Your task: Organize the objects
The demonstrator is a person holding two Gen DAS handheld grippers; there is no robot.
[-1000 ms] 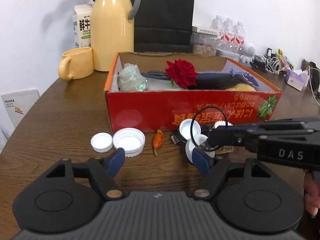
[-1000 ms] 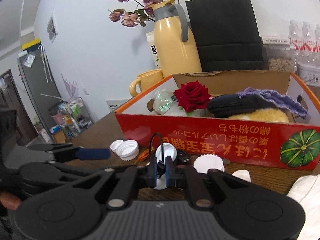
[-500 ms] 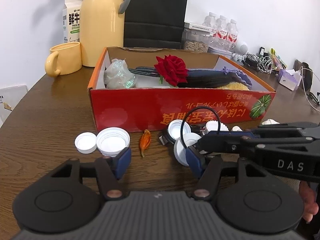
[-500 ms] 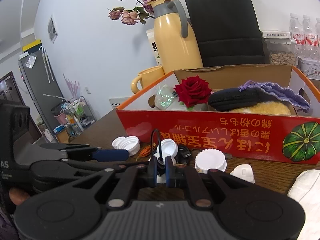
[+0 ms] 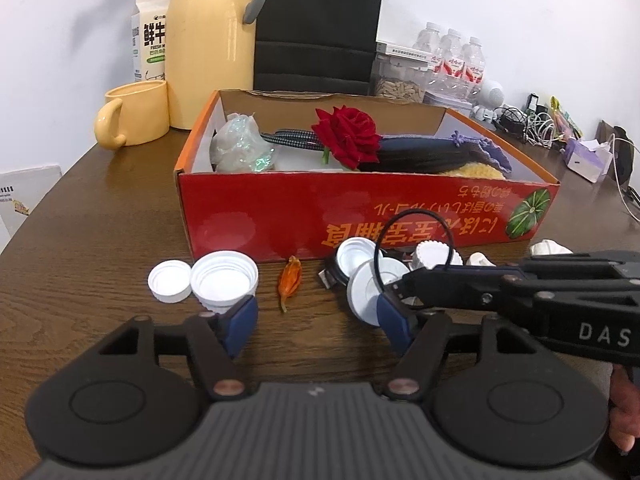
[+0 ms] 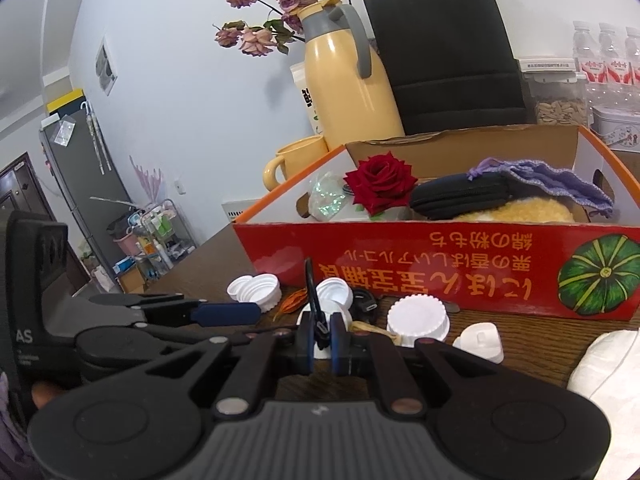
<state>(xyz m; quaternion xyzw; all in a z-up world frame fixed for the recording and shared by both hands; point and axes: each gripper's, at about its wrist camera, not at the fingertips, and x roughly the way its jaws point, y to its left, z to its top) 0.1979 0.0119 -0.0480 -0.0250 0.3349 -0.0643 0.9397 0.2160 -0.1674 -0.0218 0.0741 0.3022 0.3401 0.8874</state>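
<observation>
The right gripper (image 6: pixel 321 338) is clamped on a thin black hair tie (image 5: pixel 414 236), its loop standing upright above the closed fingers, low over the wooden table (image 5: pixel 100 216). The left gripper (image 5: pixel 316 320) hangs beside it, fingers spread wide and holding nothing.

Just beyond the pinched loop lies a scatter of white bottle caps (image 5: pixel 224 280), a small orange dried flower (image 5: pixel 290 280) and a black cable plug (image 6: pixel 366 304), all loose on the tabletop.

Straight ahead and higher than the grasp stands the red cardboard box (image 5: pixel 360 208), its long side running across the view. Inside it rest a red rose (image 5: pixel 348 136), a dark pouch (image 6: pixel 460 196) and purple knitwear (image 6: pixel 560 184).

By these views, the tie must rise above the near wall and travel forward; the right gripper, already carrying it, is the nearer.

Behind the box stand a yellow thermos (image 5: pixel 212 40), a yellow mug (image 5: pixel 134 114) and a black paper bag (image 6: pixel 444 48).
</observation>
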